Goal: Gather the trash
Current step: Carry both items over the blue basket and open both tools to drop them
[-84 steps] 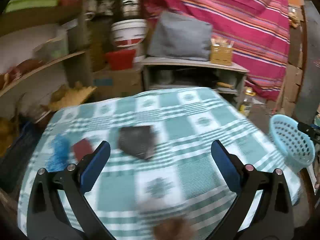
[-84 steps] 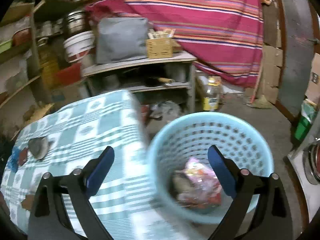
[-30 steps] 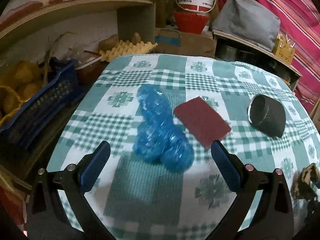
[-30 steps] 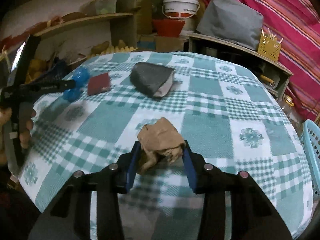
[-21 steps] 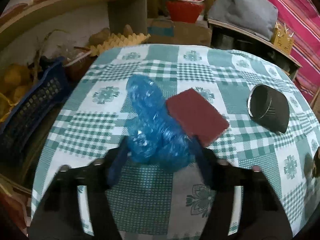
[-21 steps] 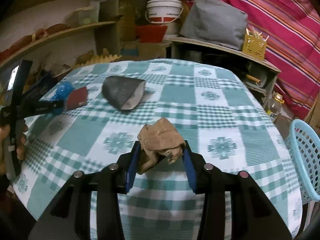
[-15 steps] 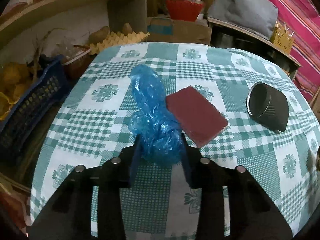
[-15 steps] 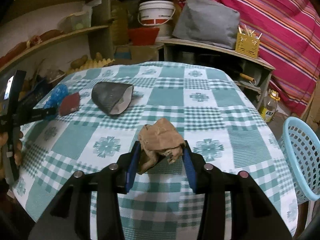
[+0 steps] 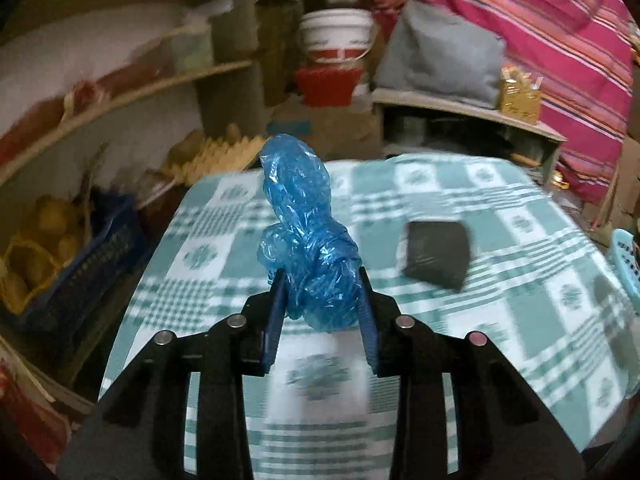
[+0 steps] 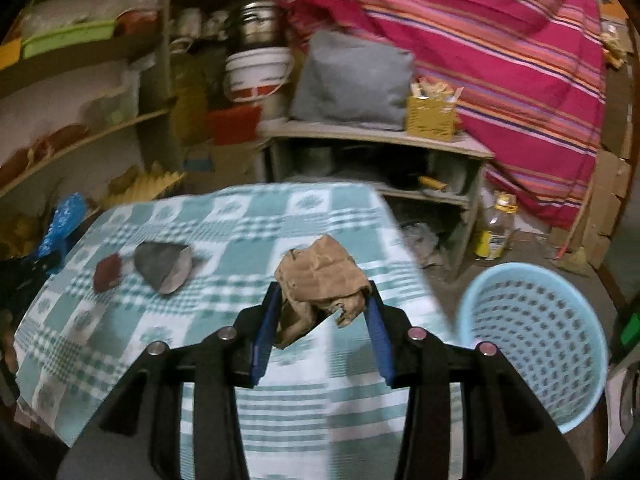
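Right wrist view shows the right gripper (image 10: 322, 306) pinching a crumpled brown paper wad (image 10: 320, 280) above the checked tablecloth (image 10: 240, 216), the light-blue basket (image 10: 532, 344) at four o'clock. Carry both loads over the rim before letting go. A second ago the left gripper (image 9: 320, 300) stood spread over the blue plastic bag (image 9: 308, 240); now it clamps the bag, lifted clear of the cloth.
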The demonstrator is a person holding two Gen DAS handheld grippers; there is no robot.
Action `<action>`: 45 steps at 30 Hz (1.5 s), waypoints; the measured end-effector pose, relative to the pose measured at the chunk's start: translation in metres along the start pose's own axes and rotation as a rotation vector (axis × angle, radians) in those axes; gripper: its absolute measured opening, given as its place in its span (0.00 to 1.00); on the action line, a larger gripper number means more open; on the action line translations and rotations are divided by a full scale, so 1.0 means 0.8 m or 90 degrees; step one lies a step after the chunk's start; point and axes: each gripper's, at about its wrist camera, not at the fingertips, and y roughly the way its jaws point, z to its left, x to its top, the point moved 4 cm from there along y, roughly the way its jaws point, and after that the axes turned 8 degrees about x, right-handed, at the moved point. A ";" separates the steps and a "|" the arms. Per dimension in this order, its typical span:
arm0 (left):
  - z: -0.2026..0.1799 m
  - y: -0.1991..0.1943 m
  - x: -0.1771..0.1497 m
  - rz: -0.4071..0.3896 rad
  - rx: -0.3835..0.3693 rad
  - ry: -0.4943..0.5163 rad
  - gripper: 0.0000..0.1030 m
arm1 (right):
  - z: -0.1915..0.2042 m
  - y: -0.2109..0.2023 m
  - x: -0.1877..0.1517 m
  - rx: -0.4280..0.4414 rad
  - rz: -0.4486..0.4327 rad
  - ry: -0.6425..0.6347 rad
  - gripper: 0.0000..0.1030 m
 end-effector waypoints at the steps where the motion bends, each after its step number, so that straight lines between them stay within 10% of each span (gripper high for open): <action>1: -0.009 -0.007 0.005 -0.007 -0.006 0.003 0.31 | -0.015 -0.006 0.005 -0.007 -0.002 0.009 0.40; 20: -0.317 -0.099 0.051 -0.091 -0.211 0.090 0.31 | -0.256 -0.064 -0.001 -0.184 -0.007 0.096 0.41; 45: -0.579 -0.110 0.024 -0.041 -0.371 0.193 0.33 | -0.334 -0.070 -0.013 -0.194 -0.023 0.166 0.40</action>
